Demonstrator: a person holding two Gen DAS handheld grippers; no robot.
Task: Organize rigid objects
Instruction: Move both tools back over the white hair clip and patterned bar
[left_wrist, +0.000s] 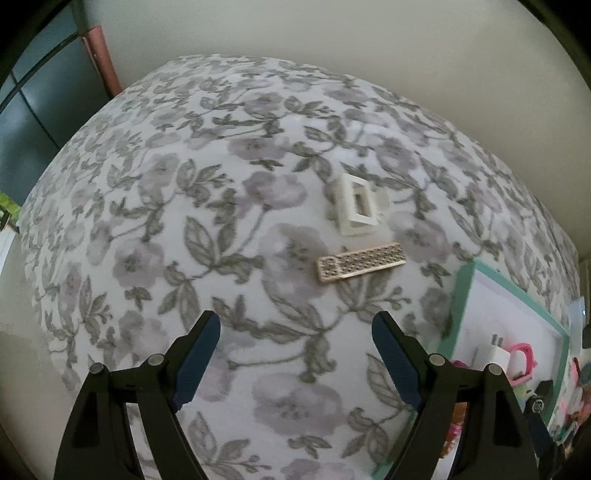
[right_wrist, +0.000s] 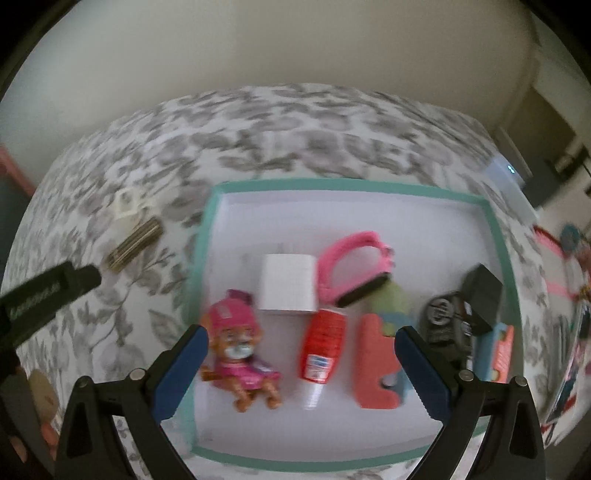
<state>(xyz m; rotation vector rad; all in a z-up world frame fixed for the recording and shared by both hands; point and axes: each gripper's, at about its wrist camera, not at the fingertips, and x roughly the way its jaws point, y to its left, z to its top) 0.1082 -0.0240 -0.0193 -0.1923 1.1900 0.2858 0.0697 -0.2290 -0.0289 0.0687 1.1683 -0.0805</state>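
On the floral bedspread lie a white rectangular hair claw (left_wrist: 357, 205) and a gold perforated clip (left_wrist: 361, 262), ahead of my open, empty left gripper (left_wrist: 295, 332). Both show blurred in the right wrist view: the claw (right_wrist: 127, 204) and the clip (right_wrist: 135, 243). My right gripper (right_wrist: 301, 345) is open and empty above a teal-rimmed white tray (right_wrist: 369, 188) holding a pink toy pup (right_wrist: 240, 350), white charger (right_wrist: 288, 282), red bottle (right_wrist: 321, 347), pink band (right_wrist: 351, 258), coral piece (right_wrist: 375, 369) and black items (right_wrist: 461, 314).
The tray's rim (left_wrist: 463, 291) sits at the right of the left wrist view. The left gripper's black body (right_wrist: 44, 295) reaches in at left of the right wrist view. A wall lies beyond the bed; colourful items (right_wrist: 569, 258) lie right of the tray.
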